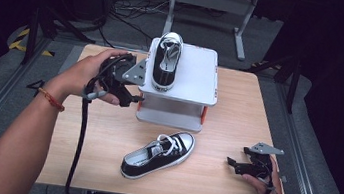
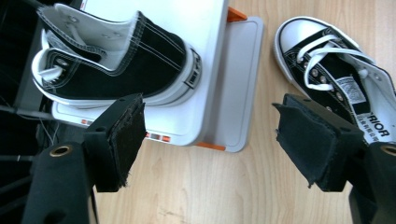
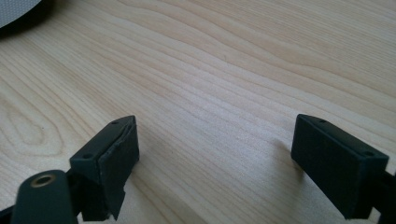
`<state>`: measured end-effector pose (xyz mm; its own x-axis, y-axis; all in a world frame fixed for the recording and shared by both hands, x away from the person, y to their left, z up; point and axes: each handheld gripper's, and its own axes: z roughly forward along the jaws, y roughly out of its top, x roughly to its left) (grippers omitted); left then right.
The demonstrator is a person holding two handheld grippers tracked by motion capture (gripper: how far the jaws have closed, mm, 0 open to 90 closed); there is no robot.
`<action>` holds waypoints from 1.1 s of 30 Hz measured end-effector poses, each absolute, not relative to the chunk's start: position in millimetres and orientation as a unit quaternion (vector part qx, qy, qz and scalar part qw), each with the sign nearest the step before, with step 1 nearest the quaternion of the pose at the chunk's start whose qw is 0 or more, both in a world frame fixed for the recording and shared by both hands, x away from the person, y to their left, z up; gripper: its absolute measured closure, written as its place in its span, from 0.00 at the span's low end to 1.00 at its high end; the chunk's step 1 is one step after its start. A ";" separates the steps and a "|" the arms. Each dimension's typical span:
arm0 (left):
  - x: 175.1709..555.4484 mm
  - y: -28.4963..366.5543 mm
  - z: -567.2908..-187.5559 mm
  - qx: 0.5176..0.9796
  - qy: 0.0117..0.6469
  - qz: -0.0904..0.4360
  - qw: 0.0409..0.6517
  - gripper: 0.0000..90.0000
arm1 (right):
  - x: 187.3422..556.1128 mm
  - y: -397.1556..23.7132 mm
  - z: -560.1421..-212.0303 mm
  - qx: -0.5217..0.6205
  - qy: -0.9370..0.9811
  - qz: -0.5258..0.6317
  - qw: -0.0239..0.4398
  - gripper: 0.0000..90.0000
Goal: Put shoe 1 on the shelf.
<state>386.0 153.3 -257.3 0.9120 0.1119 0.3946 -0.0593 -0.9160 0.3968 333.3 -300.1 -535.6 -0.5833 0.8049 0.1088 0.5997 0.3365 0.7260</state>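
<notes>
A black high-top sneaker (image 1: pixel 167 61) with a white toe cap stands on top of a white two-level stand (image 1: pixel 195 75) at the back of the table. A second black sneaker (image 1: pixel 158 154) with white laces lies on the wood in front of the stand. My left gripper (image 1: pixel 135 94) is held against the stand's left side, open and holding nothing. In the left gripper view its gripper (image 2: pixel 210 126) looks past the stand (image 2: pixel 210 56) at the upper sneaker (image 2: pixel 116 60) and the lower sneaker (image 2: pixel 336 70). My right gripper (image 1: pixel 233 163) rests open near the table's front right, and in its own view the gripper (image 3: pixel 215 140) faces bare wood.
The wooden table (image 1: pixel 238 116) has bare room to the right of the stand and along the left front. Dark floor with cables and a metal frame (image 1: pixel 213 1) lies beyond the back edge. A grey curved edge (image 3: pixel 18 9) shows at the right gripper view's top left.
</notes>
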 end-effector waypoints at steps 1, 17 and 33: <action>384.8 155.2 -259.2 0.956 0.013 0.210 0.203 0.27 | 333.3 -300.1 -535.6 0.436 0.806 0.377 0.136 0.17; 360.6 201.3 -318.3 0.954 0.069 0.207 0.206 0.27 | 333.2 -300.0 -535.5 0.436 0.806 0.377 0.136 0.17; 341.6 244.5 -383.6 0.950 0.137 0.166 0.228 0.26 | 333.2 -299.9 -535.5 0.437 0.805 0.377 0.136 0.17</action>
<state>341.6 244.5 -383.6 0.9074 0.3362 0.2523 0.1853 -0.8586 0.4779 333.2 -299.9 -535.5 -0.5815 0.8061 0.1099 0.6009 0.3346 0.7259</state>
